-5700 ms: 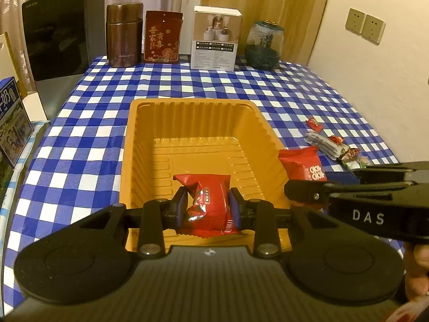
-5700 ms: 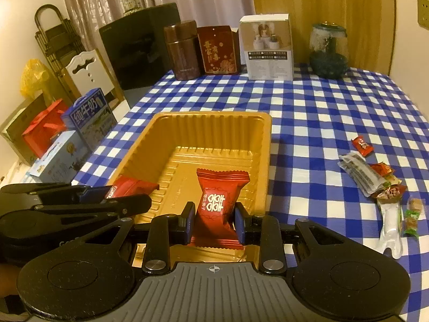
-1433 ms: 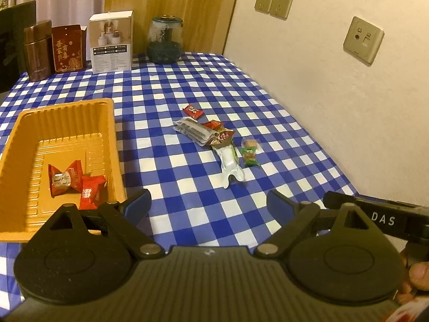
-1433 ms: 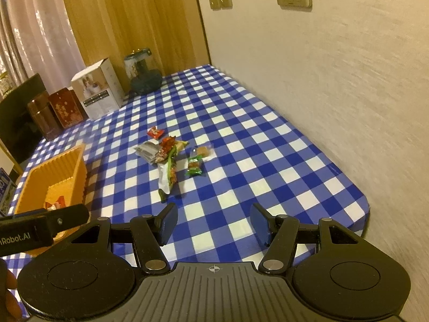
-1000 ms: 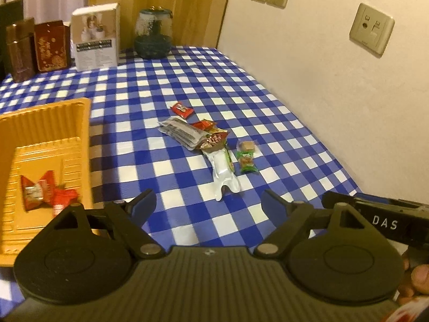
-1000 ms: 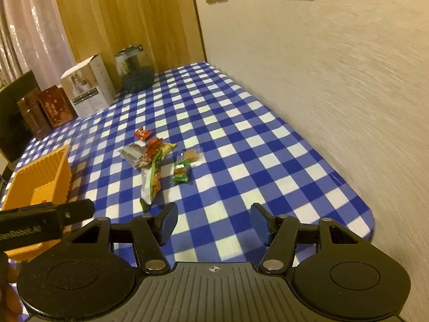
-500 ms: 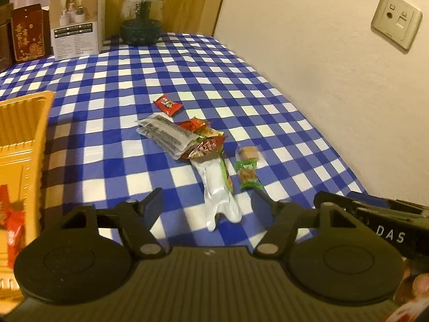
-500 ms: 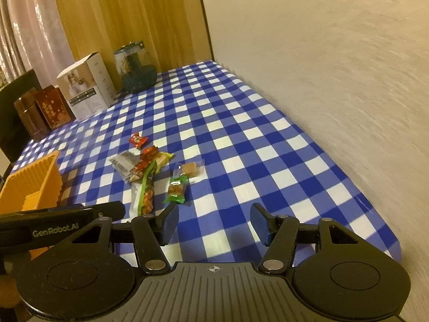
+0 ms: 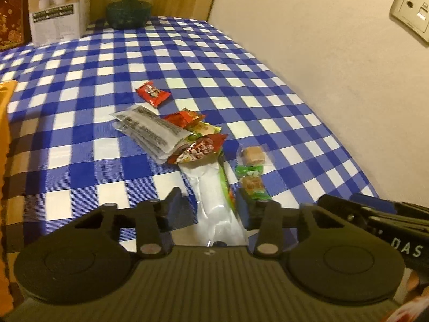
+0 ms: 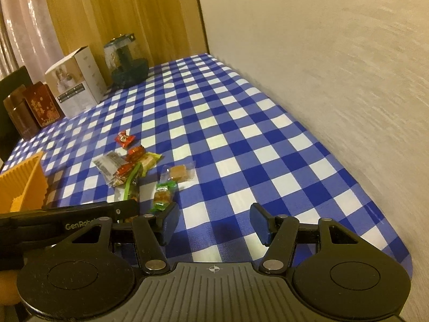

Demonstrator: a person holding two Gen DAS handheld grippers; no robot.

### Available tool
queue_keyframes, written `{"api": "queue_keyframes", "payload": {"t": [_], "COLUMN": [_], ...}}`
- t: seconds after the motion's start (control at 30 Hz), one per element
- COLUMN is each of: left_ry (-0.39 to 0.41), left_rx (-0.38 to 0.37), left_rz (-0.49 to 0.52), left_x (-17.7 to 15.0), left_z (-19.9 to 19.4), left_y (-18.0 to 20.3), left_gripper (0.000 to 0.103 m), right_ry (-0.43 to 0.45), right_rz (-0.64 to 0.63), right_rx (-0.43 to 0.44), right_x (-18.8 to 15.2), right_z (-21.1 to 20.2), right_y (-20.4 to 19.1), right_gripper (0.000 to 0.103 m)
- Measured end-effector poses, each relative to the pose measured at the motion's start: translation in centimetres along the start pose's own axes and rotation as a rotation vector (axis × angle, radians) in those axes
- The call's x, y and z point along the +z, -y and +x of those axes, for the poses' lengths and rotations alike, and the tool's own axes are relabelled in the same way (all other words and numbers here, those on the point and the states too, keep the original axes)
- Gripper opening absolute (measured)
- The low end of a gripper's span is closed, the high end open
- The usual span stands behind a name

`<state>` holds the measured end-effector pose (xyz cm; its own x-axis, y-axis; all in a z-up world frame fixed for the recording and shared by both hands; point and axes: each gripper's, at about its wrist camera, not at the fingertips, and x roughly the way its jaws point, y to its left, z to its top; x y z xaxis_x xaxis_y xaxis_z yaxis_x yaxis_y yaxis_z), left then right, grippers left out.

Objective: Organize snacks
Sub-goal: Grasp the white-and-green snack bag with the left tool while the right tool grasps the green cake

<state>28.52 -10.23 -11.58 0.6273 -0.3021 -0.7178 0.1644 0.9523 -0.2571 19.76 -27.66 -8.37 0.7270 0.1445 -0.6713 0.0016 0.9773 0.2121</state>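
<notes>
A heap of snacks lies on the blue checked tablecloth. My left gripper (image 9: 209, 205) is open, its fingers either side of a long white and green packet (image 9: 214, 196). Beyond it lie a grey sachet (image 9: 150, 128), red wrappers (image 9: 198, 147) and a small red candy (image 9: 152, 93). A green-wrapped snack (image 9: 252, 182) and a clear-wrapped brown cube (image 9: 253, 154) lie to the right. My right gripper (image 10: 214, 221) is open and empty over bare cloth, right of the green snack (image 10: 162, 196). The orange tray (image 10: 22, 185) is at the left.
A white box (image 10: 75, 86), a dark glass jar (image 10: 126, 61), a red tin (image 10: 43, 106) and a brown canister (image 10: 17, 115) stand along the back. The wall (image 10: 335, 67) runs close along the table's right edge (image 10: 380, 209).
Both grippers let go of red packets into the tray, then swung right to the snack heap. The left gripper has come down around the long white packet and narrowed; the right has moved closer.
</notes>
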Motion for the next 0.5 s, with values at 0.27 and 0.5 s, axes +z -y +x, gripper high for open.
{"api": "queue_keyframes", "payload": {"t": [0.27, 0.5], "left_ry": [0.015, 0.013], "left_rx": [0.032, 0.04], "left_rz": [0.043, 0.032], "left_x": [-0.9, -2.1], "left_z": [-1.4, -3.2], "left_y": [-0.2, -1.4], "left_gripper": [0.027, 0.027], "right_ry": [0.006, -0.035], "right_rz": [-0.039, -0.098], "right_rx": [0.052, 0.108], "right_x": [0.6, 0.7], "right_z": [1.7, 4.7], "right_y": [-1.5, -3.9], "right_gripper": [0.06, 0.043]}}
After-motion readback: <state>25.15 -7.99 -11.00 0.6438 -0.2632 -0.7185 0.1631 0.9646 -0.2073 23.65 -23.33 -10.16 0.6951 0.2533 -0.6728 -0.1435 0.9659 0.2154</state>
